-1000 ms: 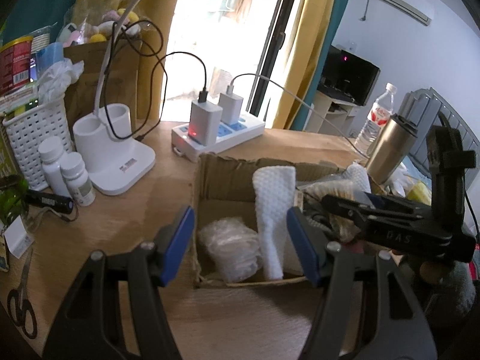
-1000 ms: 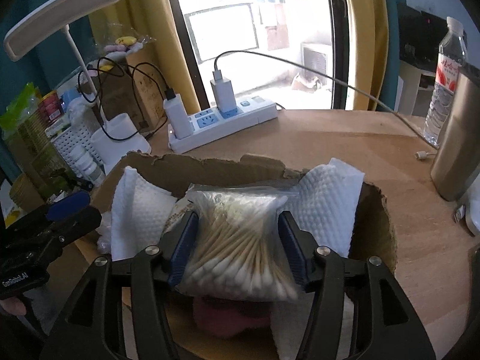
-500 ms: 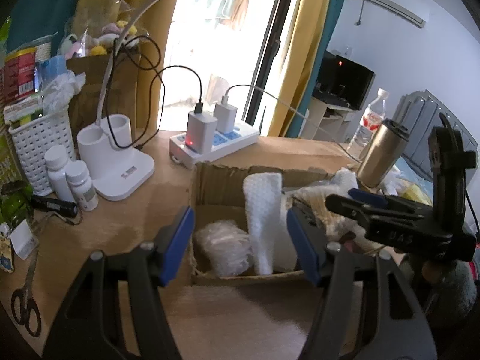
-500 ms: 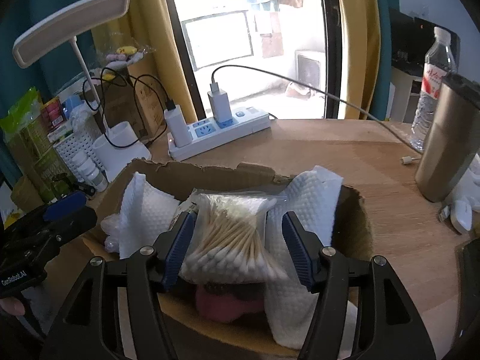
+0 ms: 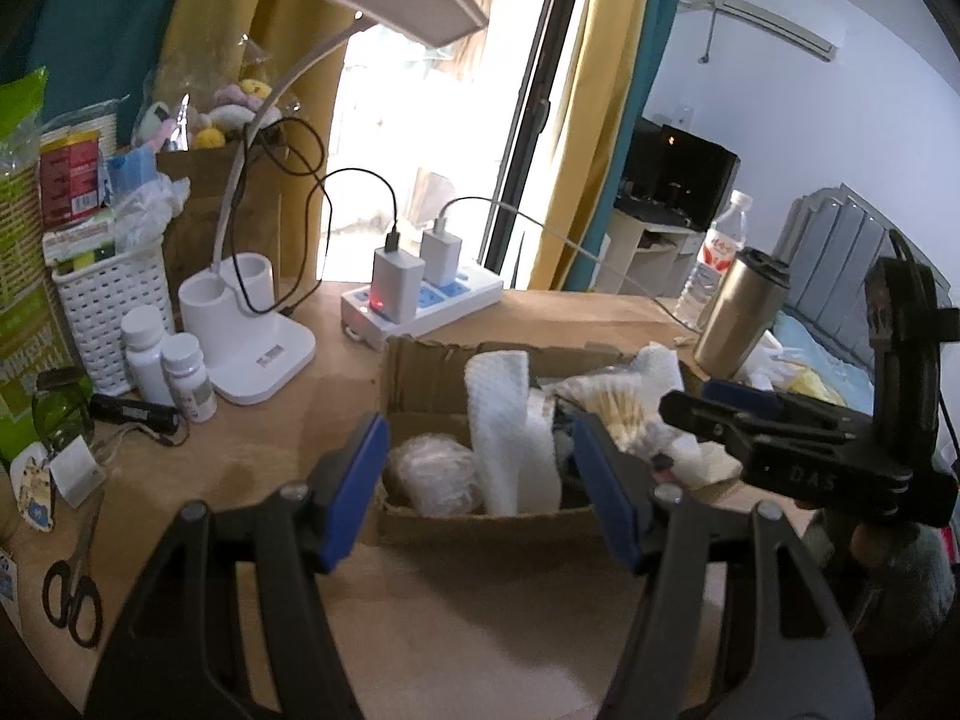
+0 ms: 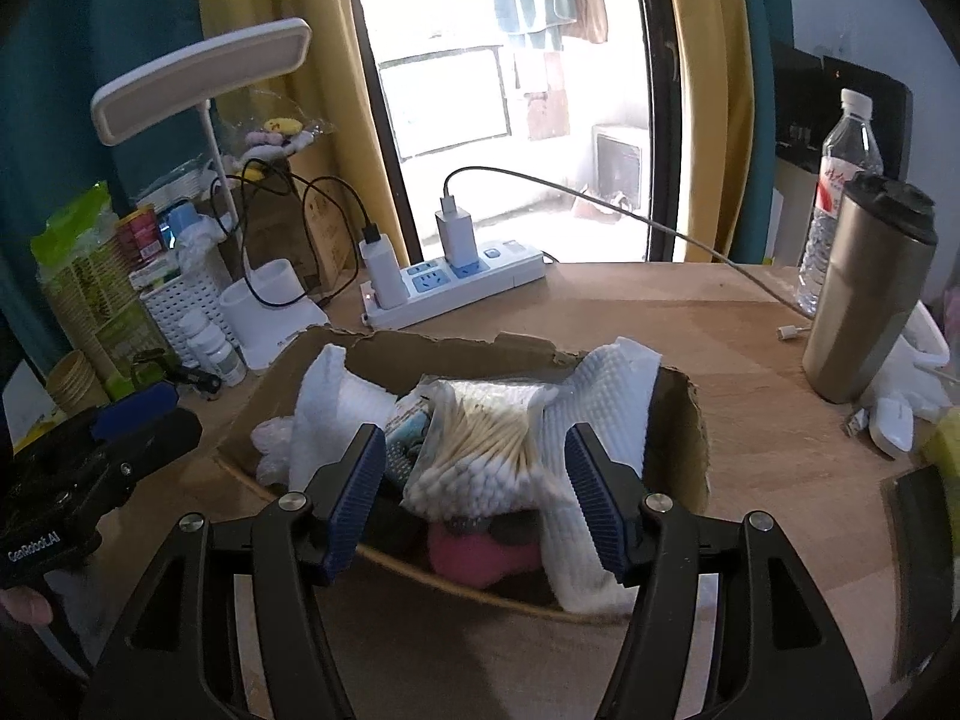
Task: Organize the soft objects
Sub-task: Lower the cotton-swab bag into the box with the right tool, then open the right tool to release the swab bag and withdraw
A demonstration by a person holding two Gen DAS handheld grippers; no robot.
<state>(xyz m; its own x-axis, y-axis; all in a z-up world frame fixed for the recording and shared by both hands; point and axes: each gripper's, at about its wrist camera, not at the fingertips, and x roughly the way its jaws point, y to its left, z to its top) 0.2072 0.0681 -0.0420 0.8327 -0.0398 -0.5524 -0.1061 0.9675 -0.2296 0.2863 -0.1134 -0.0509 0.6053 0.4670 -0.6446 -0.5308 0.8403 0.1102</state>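
A torn cardboard box (image 6: 678,420) (image 5: 420,372) sits on the wooden table. In it lie a clear bag of cotton swabs (image 6: 480,450) (image 5: 618,402), white textured cloths (image 6: 606,414) (image 5: 504,420), a crumpled plastic bag (image 5: 435,471) (image 6: 270,444) and a pink soft thing (image 6: 480,552). My right gripper (image 6: 477,498) is open and empty, just in front of and above the swab bag. My left gripper (image 5: 480,486) is open and empty at the box's near side. Each gripper shows in the other's view, the right gripper (image 5: 780,438) and the left gripper (image 6: 90,468).
A white desk lamp (image 5: 252,324), a power strip with chargers (image 6: 456,282), pill bottles (image 5: 168,360), a white basket (image 5: 114,306) and scissors (image 5: 72,588) stand left. A steel tumbler (image 6: 864,300) and water bottle (image 6: 840,180) stand right.
My right gripper has opened, let go of the swab bag in the box, and drawn back. My left gripper has also pulled back from the box, still open.
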